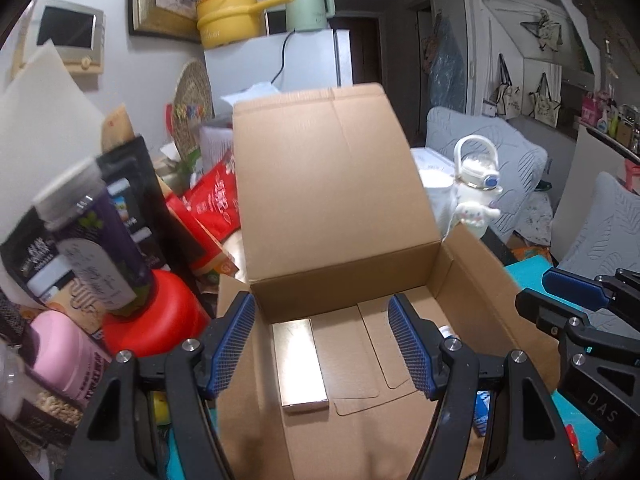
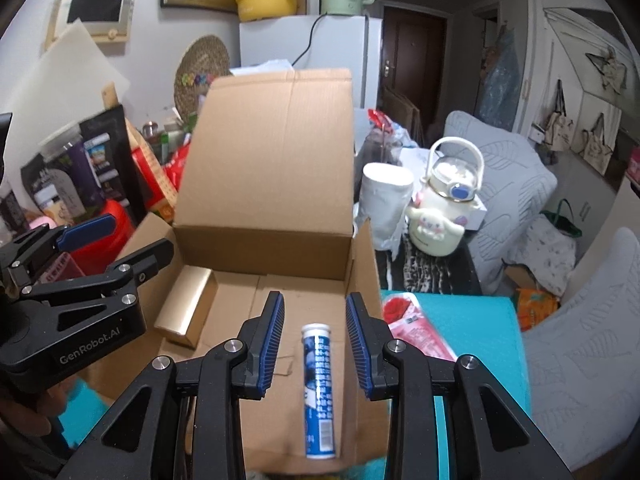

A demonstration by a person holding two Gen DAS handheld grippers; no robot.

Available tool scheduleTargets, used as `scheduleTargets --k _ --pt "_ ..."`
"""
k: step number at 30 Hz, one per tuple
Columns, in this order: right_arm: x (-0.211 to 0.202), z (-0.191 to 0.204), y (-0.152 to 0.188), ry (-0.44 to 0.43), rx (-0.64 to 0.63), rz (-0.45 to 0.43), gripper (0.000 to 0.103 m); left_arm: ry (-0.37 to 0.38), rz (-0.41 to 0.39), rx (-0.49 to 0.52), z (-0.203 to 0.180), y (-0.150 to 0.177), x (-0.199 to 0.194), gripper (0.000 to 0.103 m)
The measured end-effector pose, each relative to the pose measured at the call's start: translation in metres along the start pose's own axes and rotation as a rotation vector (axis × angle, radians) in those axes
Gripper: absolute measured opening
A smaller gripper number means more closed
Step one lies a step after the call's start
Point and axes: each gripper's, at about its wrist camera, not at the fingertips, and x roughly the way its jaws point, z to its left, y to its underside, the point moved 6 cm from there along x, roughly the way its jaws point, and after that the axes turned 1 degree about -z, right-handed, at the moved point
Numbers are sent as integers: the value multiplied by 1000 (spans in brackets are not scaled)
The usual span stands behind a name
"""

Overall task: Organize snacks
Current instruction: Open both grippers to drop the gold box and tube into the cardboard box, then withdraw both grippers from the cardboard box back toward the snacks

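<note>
Right wrist: blue-and-white capped tube (image 2: 319,388)

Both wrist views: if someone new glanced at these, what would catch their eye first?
The open cardboard box fills the middle, its lid standing upright. Inside lie a gold box along the left wall and a blue-and-white tube by the right wall, directly between the fingers of the open right tool. The left tool hangs open over the gold box.

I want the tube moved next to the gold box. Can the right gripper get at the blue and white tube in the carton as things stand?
Probably yes. The right gripper is open above the tube, which lies flat and alone on the carton floor, lid up, nothing covering it.
</note>
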Motion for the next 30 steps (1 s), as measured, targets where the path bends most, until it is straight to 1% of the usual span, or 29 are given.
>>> scheduleTargets --k 8,16,18,19,20,22,24,26,30 --pt "-51 4 3 8 6 -75 32 35 -59 15 -10 1 -52 69" --pt "-110 10 16 10 18 -147 32 70 -132 44 -18 6 -119 69" --pt "-124 12 21 14 17 -160 32 83 -150 49 -19 9 -135 73" --pt "-129 12 23 15 18 -164 38 89 -156 50 -20 10 -141 80" --pt "-136 12 26 14 24 -169 44 91 -166 51 -20 11 -147 84" --pt "-148 13 32 11 36 -179 50 90 -184 56 -20 15 -160 87" --pt "-162 14 40 10 44 -192 55 99 -188 58 -21 20 -170 87" --pt "-172 14 47 10 53 -203 69 116 -183 54 -22 23 -178 87" --pt "-191 15 65 -23 79 -199 75 149 -173 50 -24 36 -193 87"
